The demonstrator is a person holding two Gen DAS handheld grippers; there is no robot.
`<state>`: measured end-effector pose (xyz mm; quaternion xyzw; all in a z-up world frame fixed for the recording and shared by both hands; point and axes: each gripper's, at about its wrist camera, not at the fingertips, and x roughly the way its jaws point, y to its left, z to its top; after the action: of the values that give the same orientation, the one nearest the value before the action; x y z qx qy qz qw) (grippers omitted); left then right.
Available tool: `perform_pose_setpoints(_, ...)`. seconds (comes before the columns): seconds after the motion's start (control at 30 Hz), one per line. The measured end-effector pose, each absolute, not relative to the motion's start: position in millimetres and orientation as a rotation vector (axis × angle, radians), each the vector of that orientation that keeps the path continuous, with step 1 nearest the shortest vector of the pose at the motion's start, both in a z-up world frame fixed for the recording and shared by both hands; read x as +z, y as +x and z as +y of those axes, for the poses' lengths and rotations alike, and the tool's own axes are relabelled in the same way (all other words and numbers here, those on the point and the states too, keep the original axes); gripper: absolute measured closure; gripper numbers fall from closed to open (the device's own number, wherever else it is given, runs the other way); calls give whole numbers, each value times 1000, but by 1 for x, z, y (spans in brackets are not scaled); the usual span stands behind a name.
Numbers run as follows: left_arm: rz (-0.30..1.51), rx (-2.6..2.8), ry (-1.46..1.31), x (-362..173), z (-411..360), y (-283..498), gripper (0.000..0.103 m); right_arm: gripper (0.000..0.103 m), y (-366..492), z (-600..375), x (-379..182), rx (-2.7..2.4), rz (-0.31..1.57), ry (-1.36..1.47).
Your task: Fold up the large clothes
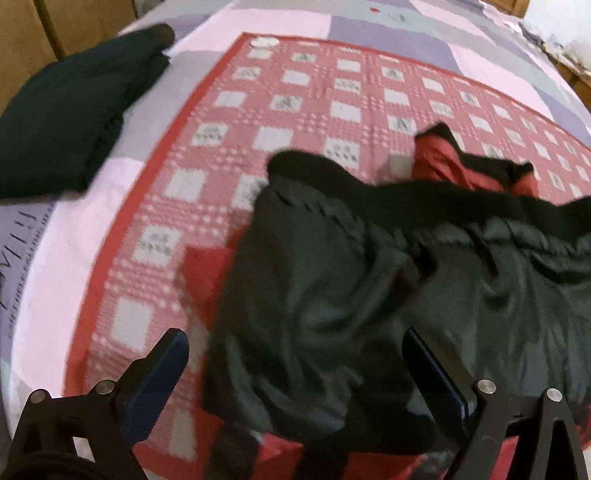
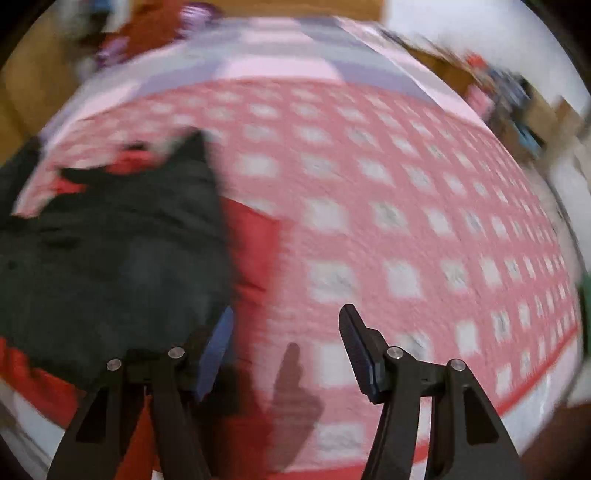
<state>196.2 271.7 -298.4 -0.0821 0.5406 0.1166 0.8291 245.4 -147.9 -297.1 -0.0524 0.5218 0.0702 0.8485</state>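
A black jacket (image 1: 369, 288) with red lining lies crumpled on a red-and-white checked cloth (image 1: 295, 96). Its ribbed black hem (image 1: 406, 192) runs across the far side, and red lining (image 1: 443, 162) shows behind it. My left gripper (image 1: 295, 354) hovers over the jacket's near left part, jaws wide apart, pads pressing on nothing. In the blurred right wrist view the jacket (image 2: 110, 258) fills the left side. My right gripper (image 2: 288, 314) stands open at the jacket's right edge, above a strip of red lining (image 2: 255, 240) and the checked cloth (image 2: 406, 203). Nothing is held between its fingers.
The checked cloth lies on a bed with a pink and purple patchwork cover (image 1: 388, 26). A folded dark garment (image 1: 74, 110) rests on the bed at the far left. Wooden furniture (image 1: 44, 26) stands beyond the bed, and blurred clutter (image 2: 517, 103) sits at the far right.
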Motion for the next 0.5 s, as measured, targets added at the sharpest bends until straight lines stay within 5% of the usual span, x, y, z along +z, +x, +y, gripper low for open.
perform_pose_setpoints(0.23,1180,292,-213,-303,274,205,5,41,265,-55,-307,409,1107,-246)
perform_pose_setpoints(0.5,1193,248,-176,-278,267,183,6,41,282,-187,-315,-35,1234,-33)
